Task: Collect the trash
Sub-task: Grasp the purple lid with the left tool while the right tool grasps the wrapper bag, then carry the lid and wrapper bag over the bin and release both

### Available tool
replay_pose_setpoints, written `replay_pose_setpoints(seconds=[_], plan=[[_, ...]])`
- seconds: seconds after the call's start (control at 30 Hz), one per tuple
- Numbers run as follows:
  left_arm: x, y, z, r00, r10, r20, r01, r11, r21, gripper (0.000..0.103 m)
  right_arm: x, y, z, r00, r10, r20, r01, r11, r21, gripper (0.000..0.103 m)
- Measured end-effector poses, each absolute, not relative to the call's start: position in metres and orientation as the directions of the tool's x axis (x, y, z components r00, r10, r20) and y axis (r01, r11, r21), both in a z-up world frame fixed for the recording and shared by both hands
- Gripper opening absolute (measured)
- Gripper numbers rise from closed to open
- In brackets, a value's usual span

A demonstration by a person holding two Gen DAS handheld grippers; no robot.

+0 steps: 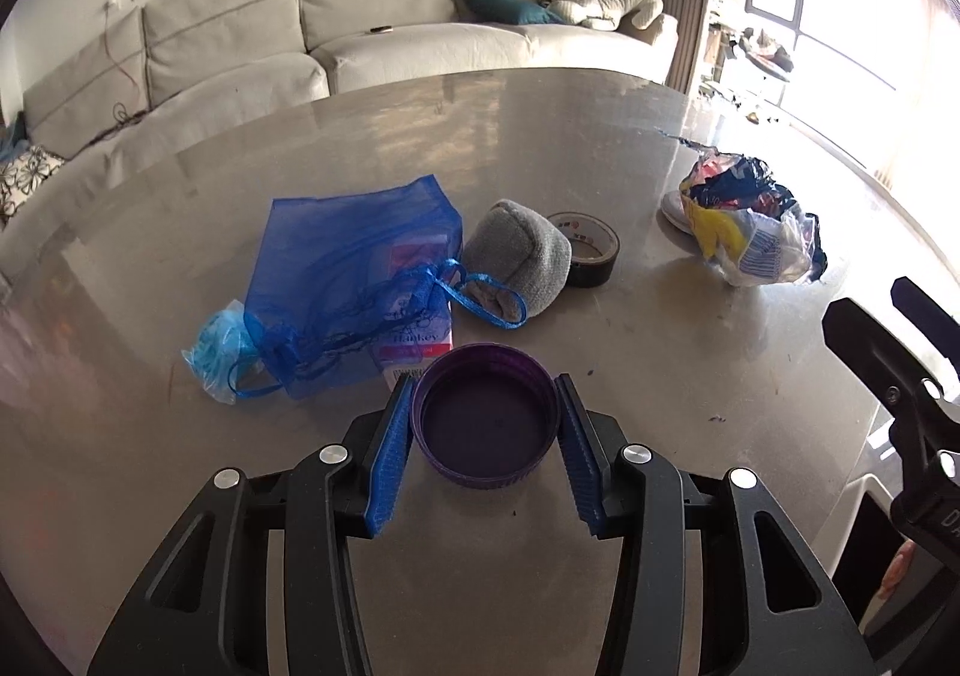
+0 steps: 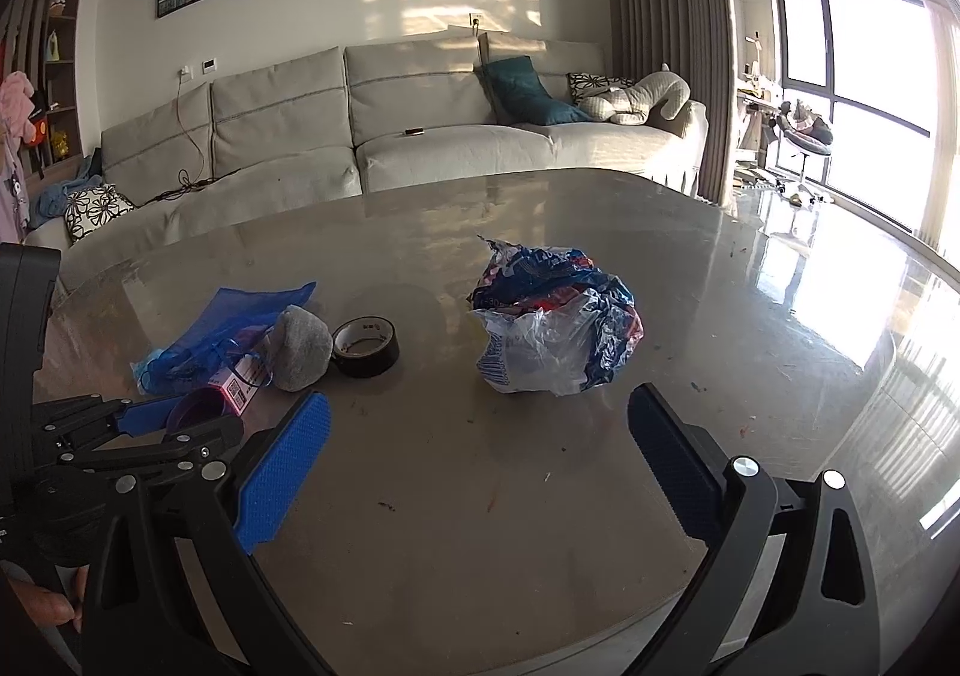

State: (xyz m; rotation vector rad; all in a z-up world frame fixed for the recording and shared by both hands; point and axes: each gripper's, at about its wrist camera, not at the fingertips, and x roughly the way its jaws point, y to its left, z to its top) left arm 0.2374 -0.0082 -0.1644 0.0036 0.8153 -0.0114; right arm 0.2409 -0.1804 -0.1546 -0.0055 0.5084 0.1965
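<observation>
A purple jar lid [image 1: 487, 415] lies open side up between the blue pads of my left gripper [image 1: 486, 394], which is shut on its rim; it also shows in the right wrist view [image 2: 201, 407]. A crumpled plastic wrapper ball [image 2: 555, 319] sits on the table ahead of my right gripper [image 2: 477, 424], which is open and empty a little short of it. The wrapper also shows at the right in the left wrist view [image 1: 750, 217]. A blue mesh bag [image 1: 354, 271] holding a tissue pack lies just beyond the lid.
A grey stone-like pouch [image 1: 522, 253] and a black tape roll [image 1: 588, 247] sit behind the lid. A pale blue plastic wad [image 1: 219, 349] lies left of the bag. The grey table [image 2: 480, 496] ends at a sofa [image 2: 390, 135] behind.
</observation>
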Motion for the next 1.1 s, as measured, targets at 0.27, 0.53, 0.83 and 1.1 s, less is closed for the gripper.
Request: replay_pose_setpoints(seconds=[0.27, 0.53, 0.83, 1.1], plan=[[0.246, -0.014, -0.133, 0.737, -0.008, -0.676, 0.038, 0.999, 0.029, 0.045, 0.26, -0.175, -0.148, 0.871, 0.15, -0.467, -0.177, 0.984, -0.015, 0.099], [0.263, -0.035, -0.109, 0.801, -0.04, -0.597, 0.094, 0.994, 0.06, 0.045, 0.309, -0.186, -0.152, 0.835, 0.117, -0.538, -0.142, 0.99, -0.006, 0.099], [0.265, -0.037, -0.128, 0.78, -0.074, -0.621, 0.113, 0.993, 0.025, 0.045, 0.333, -0.189, -0.183, 0.747, 0.109, -0.655, -0.129, 0.991, 0.018, 0.044], [0.248, -0.036, -0.12, 0.798, -0.105, -0.593, 0.13, 0.992, -0.002, 0.045, 0.27, -0.203, -0.137, 0.838, 0.157, -0.523, -0.144, 0.987, 0.065, 0.038]])
